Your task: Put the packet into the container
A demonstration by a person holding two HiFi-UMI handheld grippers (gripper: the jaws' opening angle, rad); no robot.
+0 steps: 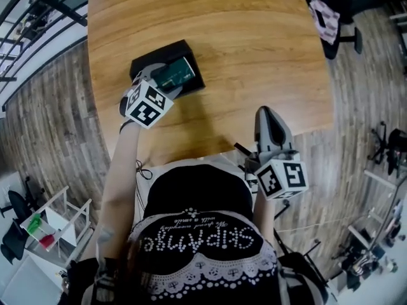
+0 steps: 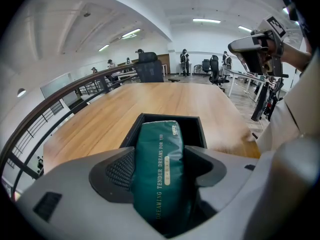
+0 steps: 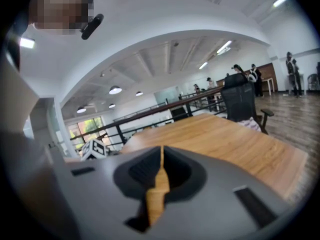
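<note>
— What's in your left one?

— My left gripper (image 1: 166, 81) is clamped on the dark green packet (image 2: 159, 159), one jaw pressed against each side. The packet's far end sits over the open top of the black container (image 2: 194, 119). I can't tell whether it touches the inside.

— And the right?

— My right gripper (image 3: 161, 165) has its jaws together, with only a sliver of tabletop showing between them and nothing held. I hold it by the table's near edge, close to my body and well apart from the container.

— What's the surface like?

— It's a long wooden table (image 1: 254, 43) with a light-brown grain. The container stands toward its left side.

— And the room?

— It's a big open hall. The floor (image 1: 51, 126) is grey-brown planks. A dark railing (image 2: 60, 96) runs along the left of the table, and a black office chair (image 2: 150, 69) stands at the far end. Strip lights (image 2: 205, 20) hang from a white arched ceiling, and several people (image 2: 184, 60) are standing far off.
</note>
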